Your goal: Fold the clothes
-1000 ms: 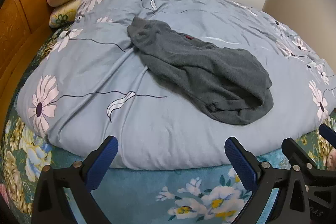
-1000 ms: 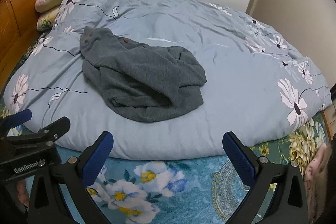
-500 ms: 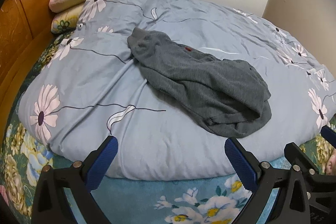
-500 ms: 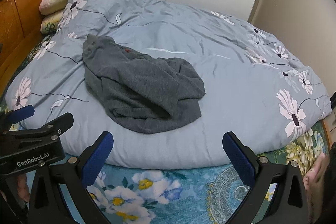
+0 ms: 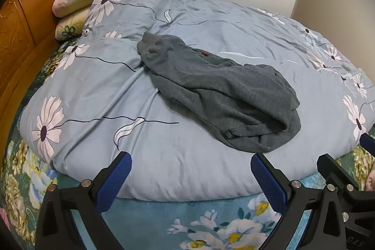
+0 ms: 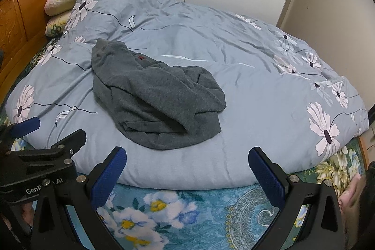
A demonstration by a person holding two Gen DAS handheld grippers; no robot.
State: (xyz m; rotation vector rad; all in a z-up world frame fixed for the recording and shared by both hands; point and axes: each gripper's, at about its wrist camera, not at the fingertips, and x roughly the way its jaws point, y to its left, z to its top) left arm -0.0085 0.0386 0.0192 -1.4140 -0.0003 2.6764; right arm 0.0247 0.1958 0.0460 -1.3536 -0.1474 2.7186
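No folding is done: the grey sweater point(image 5: 225, 95) lies crumpled on the quilt point(image 5: 93, 90), while the left tongs point(image 5: 191, 176) and right tongs point(image 6: 187, 168) hover wide apart, empty.

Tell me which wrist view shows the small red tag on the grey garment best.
The left wrist view: the red tag sits clear on the flat upper part of the grey garment, nearer the frame's middle. In the right wrist view the tag shows too, but smaller and partly tucked against a fold.
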